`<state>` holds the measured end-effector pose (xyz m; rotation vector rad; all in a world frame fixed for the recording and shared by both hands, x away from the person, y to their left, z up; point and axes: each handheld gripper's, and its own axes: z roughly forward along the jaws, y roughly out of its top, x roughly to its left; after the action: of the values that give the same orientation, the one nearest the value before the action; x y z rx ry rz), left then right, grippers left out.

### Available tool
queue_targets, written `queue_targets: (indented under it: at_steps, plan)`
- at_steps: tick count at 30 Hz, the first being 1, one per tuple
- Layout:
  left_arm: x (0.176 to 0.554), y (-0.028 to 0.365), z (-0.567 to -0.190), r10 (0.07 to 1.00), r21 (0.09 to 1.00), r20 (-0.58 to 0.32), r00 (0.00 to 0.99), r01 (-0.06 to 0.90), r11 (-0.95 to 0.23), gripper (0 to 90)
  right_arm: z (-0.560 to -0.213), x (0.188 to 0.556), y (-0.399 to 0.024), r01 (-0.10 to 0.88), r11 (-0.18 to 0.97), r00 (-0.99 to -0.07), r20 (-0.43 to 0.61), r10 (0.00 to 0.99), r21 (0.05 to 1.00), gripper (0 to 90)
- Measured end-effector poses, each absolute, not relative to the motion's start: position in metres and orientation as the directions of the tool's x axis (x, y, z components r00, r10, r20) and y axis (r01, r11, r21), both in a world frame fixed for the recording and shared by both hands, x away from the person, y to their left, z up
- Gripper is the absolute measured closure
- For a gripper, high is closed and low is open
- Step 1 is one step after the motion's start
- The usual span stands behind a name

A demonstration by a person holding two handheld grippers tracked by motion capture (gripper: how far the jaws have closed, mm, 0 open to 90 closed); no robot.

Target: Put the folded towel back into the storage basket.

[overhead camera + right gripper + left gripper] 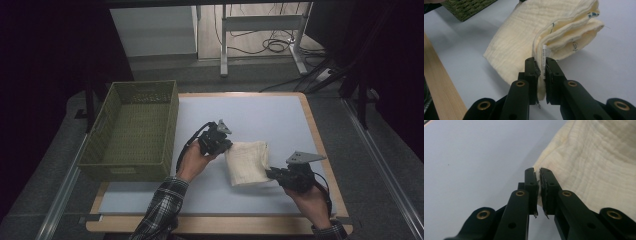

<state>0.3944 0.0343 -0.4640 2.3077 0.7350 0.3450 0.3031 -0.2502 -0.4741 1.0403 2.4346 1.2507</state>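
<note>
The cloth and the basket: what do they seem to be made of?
Cloth: soft cream woven fabric, probably cotton gauze; its surface is finely crinkled and matte, and it is folded in limp layers. Basket: olive green, with stiff walls in a woven pattern; probably moulded plastic, though real wicker is possible.

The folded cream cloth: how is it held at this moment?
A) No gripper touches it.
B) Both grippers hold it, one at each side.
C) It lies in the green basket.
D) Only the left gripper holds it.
B: the left gripper has its jaws shut on one edge of the cream cloth, and the right gripper is shut on the opposite edge, by a small white label.
</note>
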Motion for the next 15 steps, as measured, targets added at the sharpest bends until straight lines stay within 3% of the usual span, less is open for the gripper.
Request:
queue_targets:
  at_steps: [15]
  plan:
    - [0.394,0.05,-0.436,0.604,0.641,0.109,0.79,0.409,-0.65,84.4,-0.46,0.311,-0.232,0.469,0.38,-0.749,0.13,0.65,0.797,81.3]
